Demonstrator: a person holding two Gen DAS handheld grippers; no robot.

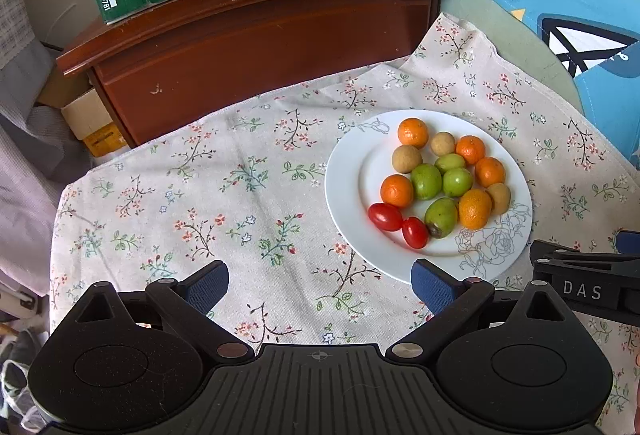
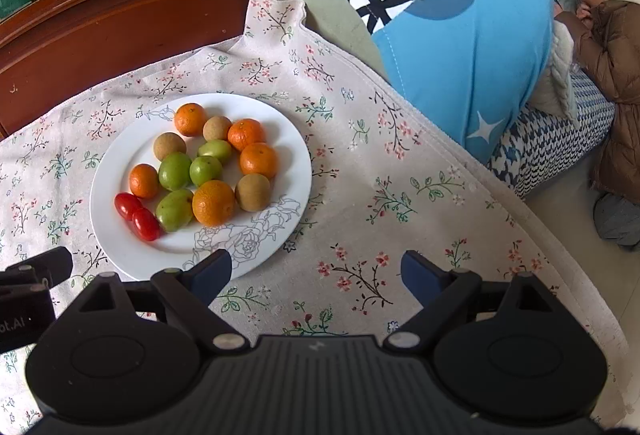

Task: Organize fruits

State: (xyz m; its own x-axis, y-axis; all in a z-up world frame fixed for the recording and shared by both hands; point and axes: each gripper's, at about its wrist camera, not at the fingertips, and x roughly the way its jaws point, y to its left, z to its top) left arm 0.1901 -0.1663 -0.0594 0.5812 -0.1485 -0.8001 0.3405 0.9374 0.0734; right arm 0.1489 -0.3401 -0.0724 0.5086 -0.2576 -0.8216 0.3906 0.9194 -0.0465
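Both claws, left and right, spread wide, holding nothing. Fruit's piled on the plate just ahead. My worry: nudge one tomato and the neighbours roll off.

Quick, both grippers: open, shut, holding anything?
Left gripper: open, holding nothing, over the cloth beside the plate.
Right gripper: open, holding nothing, at the plate's near rim.

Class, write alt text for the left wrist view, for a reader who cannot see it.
A round white plate on a floral tablecloth holds small orange citrus fruits, green fruits, brown fruits and two red cherry tomatoes. The open left gripper hovers, empty, beside the plate.
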